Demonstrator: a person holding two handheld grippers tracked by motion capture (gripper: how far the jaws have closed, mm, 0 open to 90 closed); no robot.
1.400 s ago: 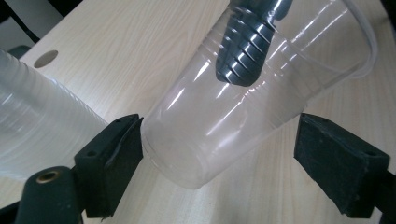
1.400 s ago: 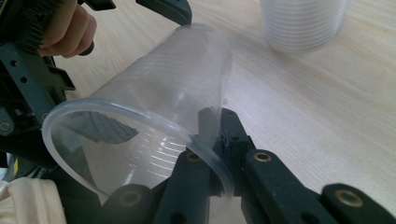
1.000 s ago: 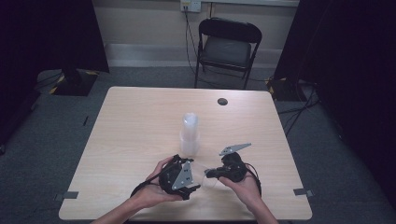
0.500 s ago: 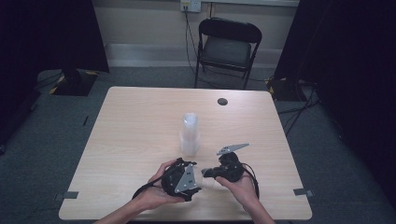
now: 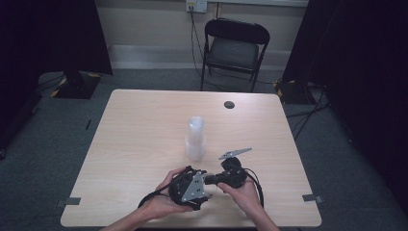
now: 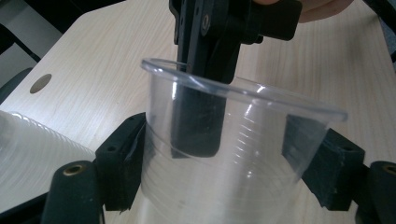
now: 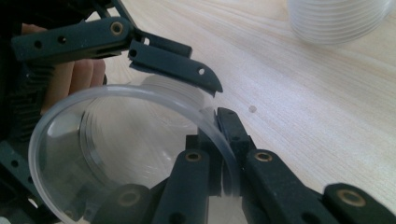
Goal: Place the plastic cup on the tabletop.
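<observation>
A single clear plastic cup [image 6: 243, 154] lies between the pads of my left gripper [image 6: 224, 158], whose jaws have just been closing. Both pads now sit against the cup's wall. My right gripper [image 6: 198, 93] comes in from the far side, shut on the cup's rim with one jaw inside the cup. In the right gripper view, that gripper [image 7: 224, 140] pinches the rim of the cup [image 7: 130, 140], with the left gripper's fingers [image 7: 173, 65] around it. From the high view, the left gripper [image 5: 201, 188] and right gripper [image 5: 211, 179] meet near the table's front edge.
A tall stack of clear cups [image 5: 195, 139] stands mid-table just beyond the hands, and it also shows as the stack [image 7: 336, 18] in the right gripper view. A dark round cable hole [image 5: 229, 104] sits near the table's far edge. A black folding chair [image 5: 234, 48] stands behind the table [image 5: 134, 125].
The two hands have drawn slightly closer together near the front edge. The stack of cups has not moved.
</observation>
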